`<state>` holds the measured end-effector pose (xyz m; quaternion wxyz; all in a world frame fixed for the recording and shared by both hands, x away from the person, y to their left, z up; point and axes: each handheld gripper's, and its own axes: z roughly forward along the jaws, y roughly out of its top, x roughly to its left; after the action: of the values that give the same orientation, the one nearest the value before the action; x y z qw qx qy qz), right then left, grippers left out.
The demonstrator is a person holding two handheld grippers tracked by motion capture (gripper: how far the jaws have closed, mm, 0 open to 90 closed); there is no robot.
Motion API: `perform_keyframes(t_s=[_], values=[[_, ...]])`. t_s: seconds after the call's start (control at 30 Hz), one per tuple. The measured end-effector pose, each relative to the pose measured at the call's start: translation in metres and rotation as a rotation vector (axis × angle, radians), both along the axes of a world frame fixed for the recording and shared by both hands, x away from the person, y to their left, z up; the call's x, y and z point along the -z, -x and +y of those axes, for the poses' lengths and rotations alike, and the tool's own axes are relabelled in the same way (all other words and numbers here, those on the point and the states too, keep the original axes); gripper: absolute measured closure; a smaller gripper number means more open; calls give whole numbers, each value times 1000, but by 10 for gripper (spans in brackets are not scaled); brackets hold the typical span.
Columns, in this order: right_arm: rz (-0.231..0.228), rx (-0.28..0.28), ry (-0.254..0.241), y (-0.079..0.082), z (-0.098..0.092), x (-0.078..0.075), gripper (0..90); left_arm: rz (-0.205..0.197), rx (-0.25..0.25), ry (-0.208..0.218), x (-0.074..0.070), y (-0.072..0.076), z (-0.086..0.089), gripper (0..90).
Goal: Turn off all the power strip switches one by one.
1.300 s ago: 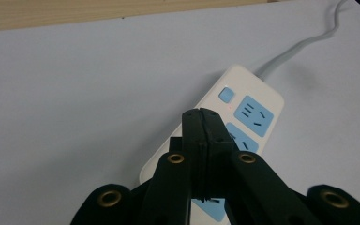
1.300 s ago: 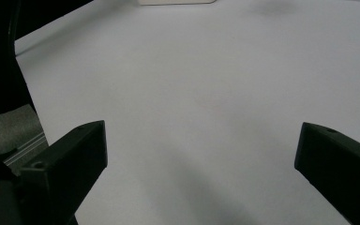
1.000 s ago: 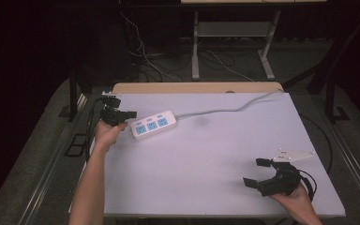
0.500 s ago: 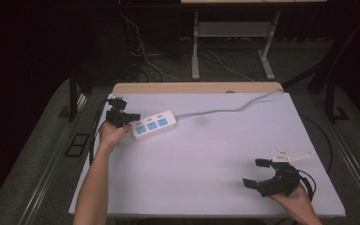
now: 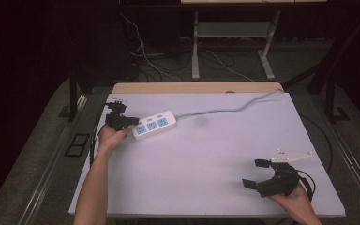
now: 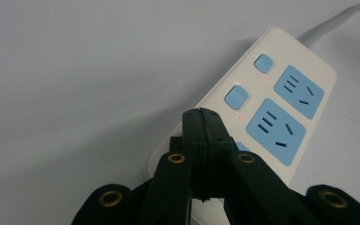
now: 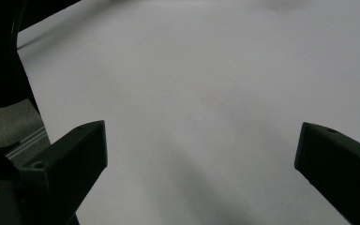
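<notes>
Fingers first: the left gripper (image 6: 201, 123) has its two black jaws pressed together with nothing between them, their joined tip over the near end of the power strip (image 6: 272, 108); the right gripper (image 7: 201, 154) has its jaws spread wide over bare tabletop, empty. By size, the white table (image 5: 206, 154) carries everything. On it the power strip (image 5: 154, 124), white with three blue sockets and blue buttons, lies toward the far left corner, its grey cord (image 5: 225, 108) running off toward the far right edge. The left gripper (image 5: 132, 122) touches the strip's left end in the high view. The right gripper (image 5: 255, 173) sits well apart from the strip, near the table's near right corner.
</notes>
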<state>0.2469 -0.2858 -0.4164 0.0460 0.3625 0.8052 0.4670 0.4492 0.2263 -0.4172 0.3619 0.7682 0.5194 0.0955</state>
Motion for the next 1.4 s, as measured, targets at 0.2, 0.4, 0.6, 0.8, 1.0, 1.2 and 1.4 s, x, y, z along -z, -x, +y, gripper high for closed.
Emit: perform_keyframes(t_s=[0.2,0.4,0.6,0.8,1.0,1.2,1.4], values=[[-3,4,0,0,0,0,24,-12,5,-13,0,1,-3,891],[-4,2,0,1,0,0,25,-18,6,-39,-1,1,-6,893],[-8,-1,0,1,0,0,24,-3,-11,-5,1,1,-4,896],[-11,-1,-1,2,0,-1,25,2,-15,-6,1,1,-4,896],[-10,4,-5,2,-2,-1,24,-10,-18,-34,0,2,-7,895],[-10,2,-1,1,-1,-1,24,-12,-9,-59,-1,2,-10,894],[-11,4,-4,1,-2,-1,25,-16,6,-95,-3,1,-12,894]])
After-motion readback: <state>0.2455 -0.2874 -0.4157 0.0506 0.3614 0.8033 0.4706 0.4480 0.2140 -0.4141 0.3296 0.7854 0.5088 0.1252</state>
